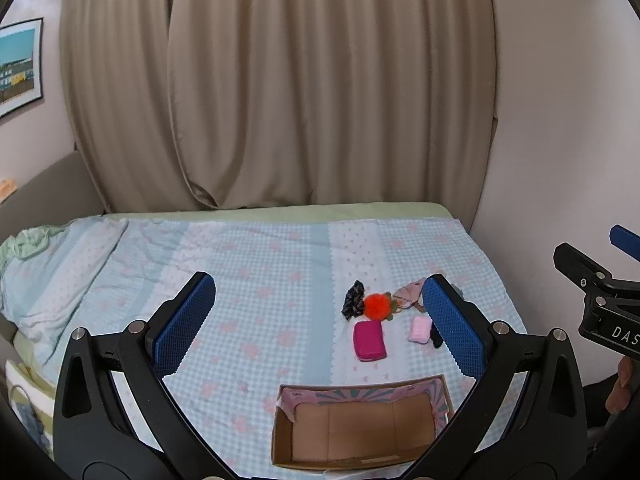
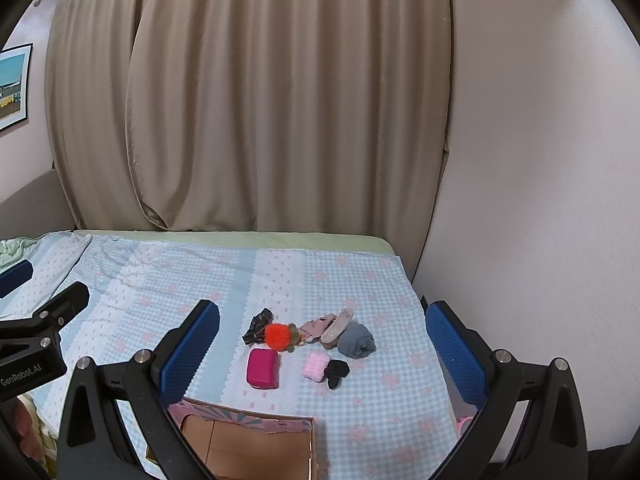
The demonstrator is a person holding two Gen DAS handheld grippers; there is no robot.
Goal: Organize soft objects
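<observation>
Bed (image 1: 260, 264) with blue checked cover, seen from both wrist cameras. Landmark: open cardboard box (image 1: 360, 424) (image 2: 248, 448) at the near edge, nothing visible inside. Soft objects lie in a loose cluster just beyond the box: magenta pouch (image 1: 369, 340) (image 2: 262, 369) nearest it; orange pompom (image 1: 376, 306) (image 2: 279, 335) behind the pouch, touching a dark patterned cloth (image 1: 353, 299) (image 2: 257, 325) on its left; pale pink pad (image 1: 419, 329) (image 2: 316, 366) right of the pouch, with a black item (image 2: 336, 372) touching its right side; a pinkish cloth (image 2: 318, 326), a beige slipper-like piece (image 2: 338, 326) and a grey roll (image 2: 356, 342) farthest right, partly hidden in the left view. Left gripper (image 1: 318, 326): jaws spread wide, holding nothing, hovering above the box. Right gripper (image 2: 322, 352): jaws spread wide, holding nothing, above the box's right side. Beige curtain (image 1: 280, 80) behind the bed; framed picture (image 1: 18, 66) on the wall far left of the box
</observation>
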